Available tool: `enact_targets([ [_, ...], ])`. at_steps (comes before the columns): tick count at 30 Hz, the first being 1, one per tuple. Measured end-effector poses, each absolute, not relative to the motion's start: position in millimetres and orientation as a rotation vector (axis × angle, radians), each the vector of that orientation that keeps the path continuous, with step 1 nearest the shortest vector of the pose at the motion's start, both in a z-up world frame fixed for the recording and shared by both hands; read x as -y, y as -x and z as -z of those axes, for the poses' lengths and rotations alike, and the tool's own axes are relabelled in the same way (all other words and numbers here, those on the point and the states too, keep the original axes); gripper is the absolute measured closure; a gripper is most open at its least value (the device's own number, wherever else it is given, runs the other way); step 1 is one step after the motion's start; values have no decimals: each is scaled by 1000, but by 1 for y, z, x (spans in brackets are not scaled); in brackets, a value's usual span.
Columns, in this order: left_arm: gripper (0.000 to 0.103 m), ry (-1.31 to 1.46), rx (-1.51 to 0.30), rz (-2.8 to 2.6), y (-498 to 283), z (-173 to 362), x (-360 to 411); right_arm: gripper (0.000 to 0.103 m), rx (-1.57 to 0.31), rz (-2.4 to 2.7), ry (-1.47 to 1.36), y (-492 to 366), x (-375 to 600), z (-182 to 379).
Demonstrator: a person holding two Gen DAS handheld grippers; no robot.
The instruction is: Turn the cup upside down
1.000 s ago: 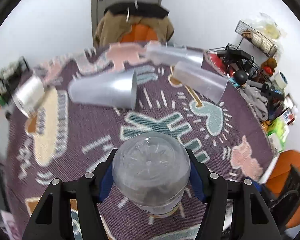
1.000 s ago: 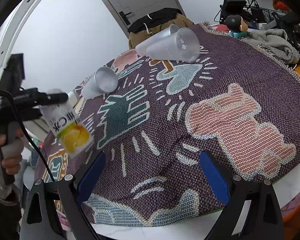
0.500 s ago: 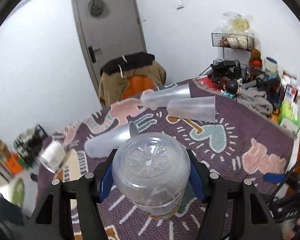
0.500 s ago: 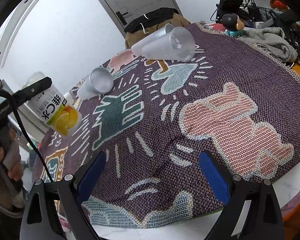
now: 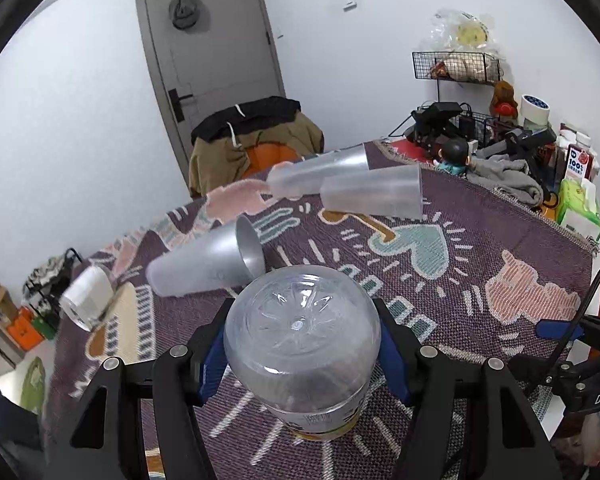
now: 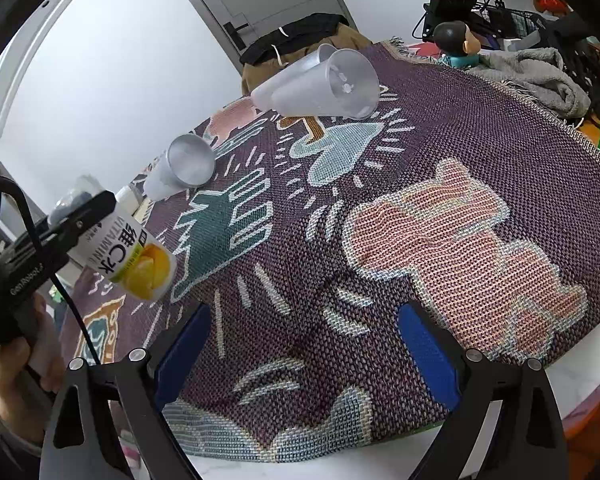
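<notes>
My left gripper [image 5: 302, 354] is shut on a clear plastic bottle [image 5: 302, 344] with a yellow lemon label, held above the table's left side with its base toward the camera. In the right wrist view the bottle [image 6: 130, 258] hangs tilted in that gripper [image 6: 76, 222]. My right gripper [image 6: 304, 350] is open and empty over the near edge of the patterned cloth [image 6: 440, 184]. Three frosted cups lie on their sides: one [image 5: 208, 264] close ahead of the left gripper, two [image 5: 374, 196] [image 5: 318, 174] touching at the far side.
A chair [image 5: 256, 140] draped with jackets stands behind the table by a grey door. Clutter, a figurine [image 6: 456, 44] and a grey towel [image 6: 536, 76] crowd the far right. A paper roll [image 5: 86, 300] lies at the left edge.
My left gripper has tilted upward with the bottle, so the door and wall came into view. The right gripper has barely moved. The cups lie as before.
</notes>
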State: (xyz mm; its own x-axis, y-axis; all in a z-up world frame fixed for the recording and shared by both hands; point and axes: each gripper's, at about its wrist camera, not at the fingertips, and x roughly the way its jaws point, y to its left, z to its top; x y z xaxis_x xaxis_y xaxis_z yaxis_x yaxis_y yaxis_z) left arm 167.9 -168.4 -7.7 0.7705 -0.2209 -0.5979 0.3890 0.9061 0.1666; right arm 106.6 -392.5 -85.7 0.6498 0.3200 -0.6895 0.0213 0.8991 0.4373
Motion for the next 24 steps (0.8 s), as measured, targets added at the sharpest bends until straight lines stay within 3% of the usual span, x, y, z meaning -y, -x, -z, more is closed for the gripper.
enact_targets([
  [4, 34, -289, -596, 350, -168, 16, 170, 8, -856, -172, -437, -108, 395, 87],
  [9, 22, -247, -629, 380, -171, 12, 165, 8, -849, -163, -439, -108, 397, 86],
  [11, 9, -242, -614, 370, -168, 6, 163, 8, -850, -163, -442, -108, 398, 86],
  [13, 3, -234, -588, 374, -163, 0, 159, 8, -849, -166, -443, -108, 398, 86],
  [24, 1, -186, -516, 331, -139, -22, 133, 8, -822, -190, -418, -105, 392, 74],
])
